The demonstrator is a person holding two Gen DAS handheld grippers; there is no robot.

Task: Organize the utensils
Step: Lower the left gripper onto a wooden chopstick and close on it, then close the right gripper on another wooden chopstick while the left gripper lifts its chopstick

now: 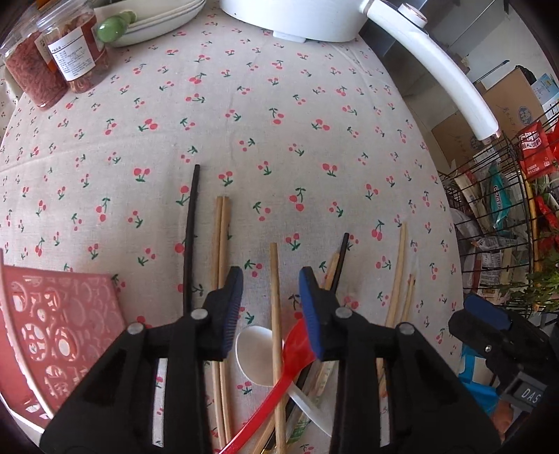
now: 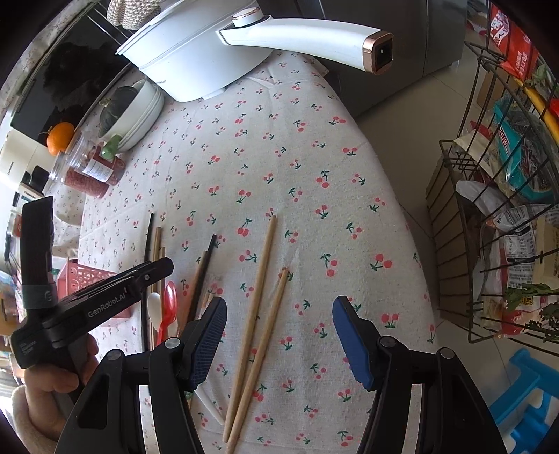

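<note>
Loose utensils lie on a cherry-print tablecloth (image 1: 279, 122). In the left wrist view my left gripper (image 1: 270, 276) is open and empty, its fingers either side of a single wooden chopstick (image 1: 276, 314). A red spoon (image 1: 290, 363) and a white spoon (image 1: 255, 356) lie beneath it, a wooden pair (image 1: 222, 244) and a black chopstick (image 1: 190, 237) to its left, another black one (image 1: 340, 265) to its right. In the right wrist view my right gripper (image 2: 279, 307) is open and empty over two wooden chopsticks (image 2: 258, 314). The left gripper (image 2: 104, 300) shows there too.
A red perforated basket (image 1: 56, 331) stands at the near left. Two jars (image 1: 56, 59), stacked white bowls (image 1: 164, 21) and a white pan with a long handle (image 1: 436, 59) sit at the far side. A wire rack of packets (image 2: 506, 209) stands off the table's right edge.
</note>
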